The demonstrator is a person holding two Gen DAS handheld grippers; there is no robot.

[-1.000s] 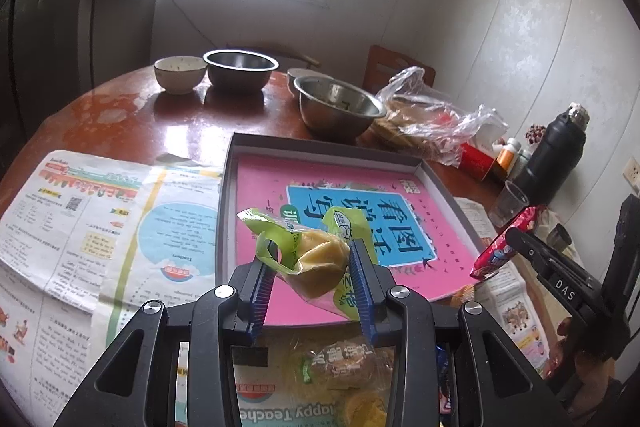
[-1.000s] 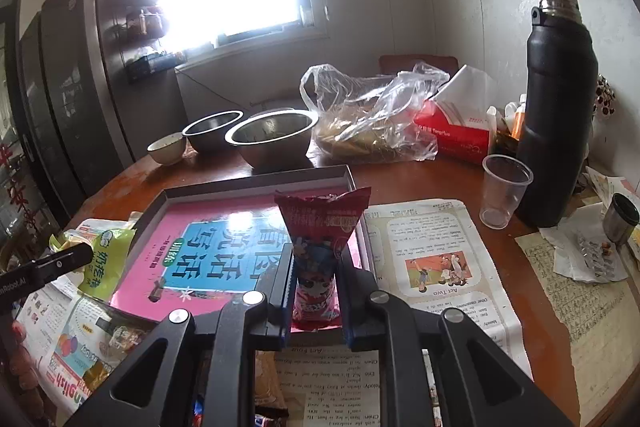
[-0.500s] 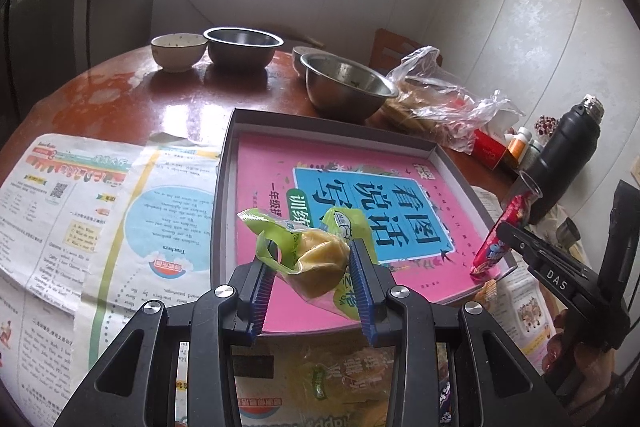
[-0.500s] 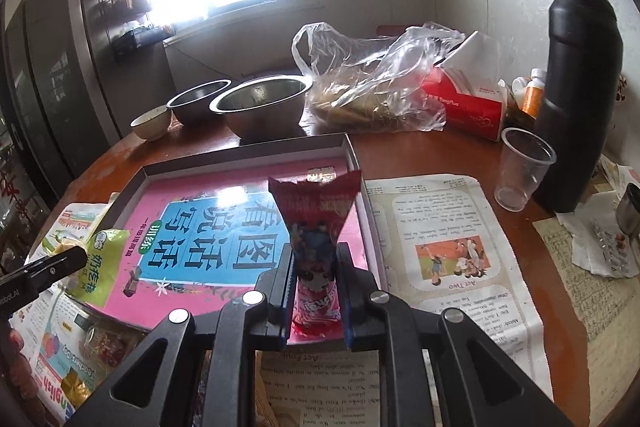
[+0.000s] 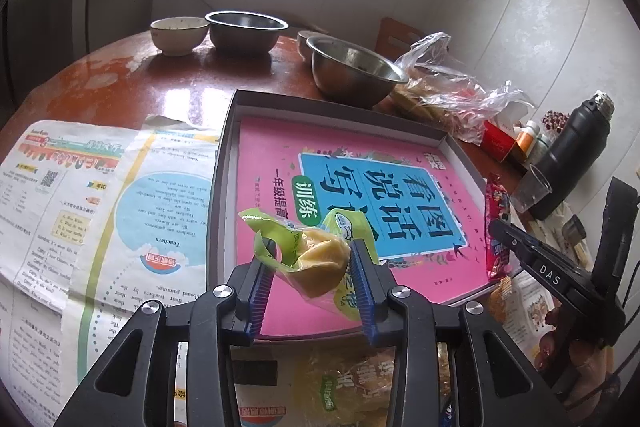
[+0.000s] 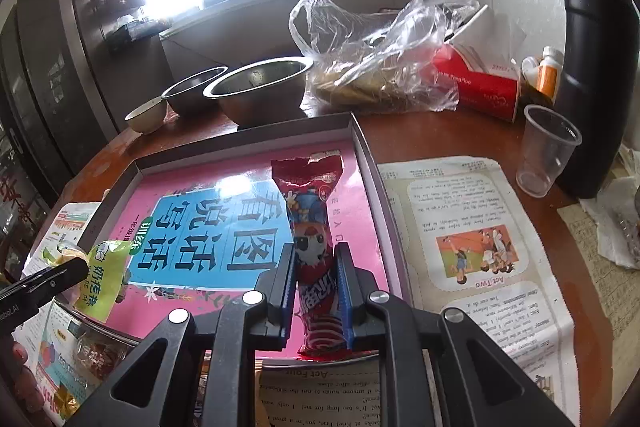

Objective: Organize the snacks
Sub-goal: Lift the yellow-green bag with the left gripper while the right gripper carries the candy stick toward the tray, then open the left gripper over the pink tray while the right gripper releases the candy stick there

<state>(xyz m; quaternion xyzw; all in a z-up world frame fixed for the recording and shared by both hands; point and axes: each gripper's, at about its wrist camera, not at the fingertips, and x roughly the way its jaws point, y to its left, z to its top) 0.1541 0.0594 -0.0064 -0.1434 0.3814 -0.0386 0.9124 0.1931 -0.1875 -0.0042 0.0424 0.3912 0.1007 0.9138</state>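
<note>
My left gripper (image 5: 312,263) is shut on a green-wrapped yellow snack (image 5: 316,259), held above the near left corner of a shallow grey box (image 5: 224,147) that holds a pink book. The snack also shows in the right wrist view (image 6: 106,271). My right gripper (image 6: 314,279) is shut on a long red snack packet (image 6: 310,223), held over the right side of the box (image 6: 370,163). The red packet shows in the left wrist view (image 5: 496,223). More wrapped snacks (image 5: 344,383) lie on the table below the left gripper.
Two steel bowls (image 5: 352,71) (image 5: 246,29) and a small ceramic bowl (image 5: 178,33) stand behind the box. A plastic bag (image 6: 380,59), red tissue box (image 6: 480,87), plastic cup (image 6: 546,151) and black flask (image 6: 596,75) stand right. Newspapers (image 5: 80,195) (image 6: 464,239) flank the box.
Both grippers have moved forward over the box with their snacks still held. The red packet now tilts forward and lower over the pink book.
</note>
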